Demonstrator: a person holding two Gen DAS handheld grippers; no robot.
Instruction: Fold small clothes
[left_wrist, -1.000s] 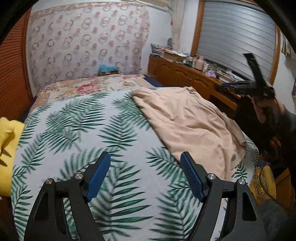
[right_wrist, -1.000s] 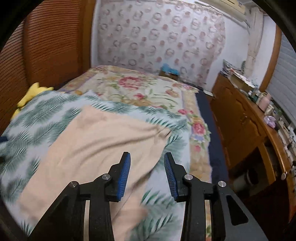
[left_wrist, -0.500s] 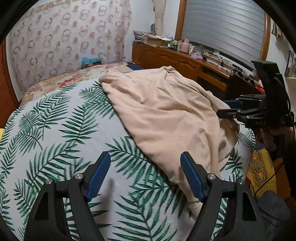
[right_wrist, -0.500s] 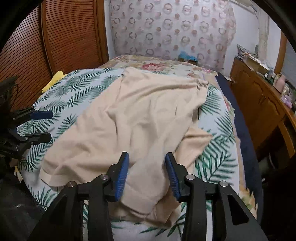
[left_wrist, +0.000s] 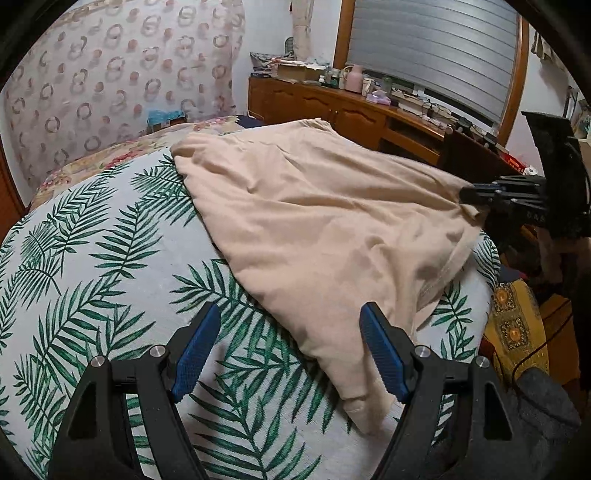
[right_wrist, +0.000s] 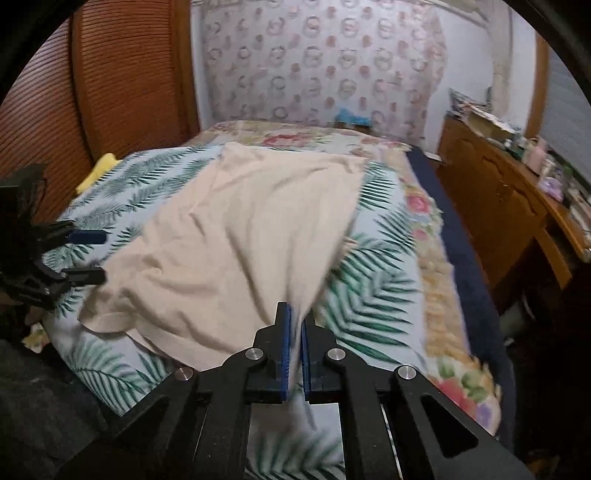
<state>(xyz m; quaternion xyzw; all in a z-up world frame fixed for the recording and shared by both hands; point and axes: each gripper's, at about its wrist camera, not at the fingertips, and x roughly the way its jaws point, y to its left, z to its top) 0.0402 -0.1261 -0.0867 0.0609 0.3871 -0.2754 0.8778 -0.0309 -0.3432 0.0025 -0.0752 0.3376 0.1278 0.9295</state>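
The garment is plain pale beige. The bedcover under it is white with green palm leaves. The second cover has pink and red flowers. The gripper pads are blue, the cabinet brown.

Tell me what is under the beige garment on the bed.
The beige garment lies on a palm-leaf bedspread, which shows all around it. The part beneath the cloth is covered, so anything else there cannot be seen.
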